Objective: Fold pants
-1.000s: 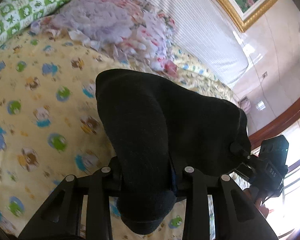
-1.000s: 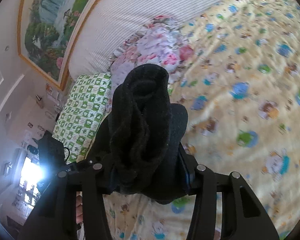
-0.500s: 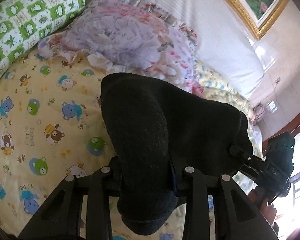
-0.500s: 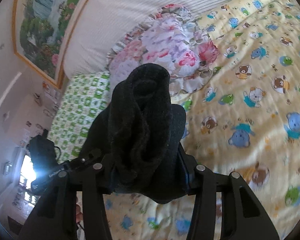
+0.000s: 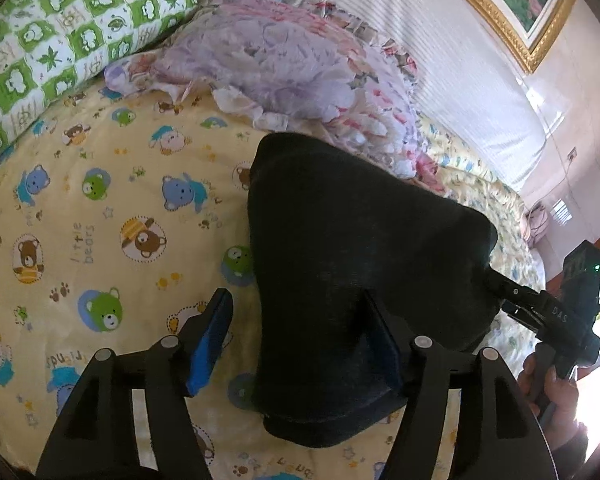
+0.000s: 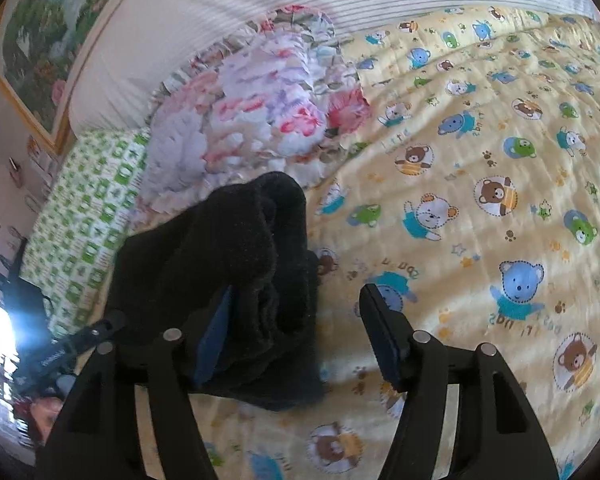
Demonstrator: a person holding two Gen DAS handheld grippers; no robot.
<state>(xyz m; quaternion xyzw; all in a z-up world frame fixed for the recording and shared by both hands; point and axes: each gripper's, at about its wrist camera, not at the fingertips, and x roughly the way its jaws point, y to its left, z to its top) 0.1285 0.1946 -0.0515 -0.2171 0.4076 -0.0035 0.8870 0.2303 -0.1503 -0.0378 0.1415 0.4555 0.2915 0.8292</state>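
Now, in the left wrist view, the left gripper [image 5: 296, 332] stands with jaws wide, the black pants [image 5: 352, 264] lying bundled on the bear-print bedsheet [image 5: 100, 208] near the floral pillow [image 5: 284, 60] at the head edge of the bed; half a second ago those jaws were clamped on the cloth. In the right wrist view, the right gripper [image 6: 296, 328] is likewise spread wide, the pants [image 6: 236, 272] slumped against its left finger, where earlier it pinched them. To release well, I judge both should back straight out, so no finger snags and drags the fold open.
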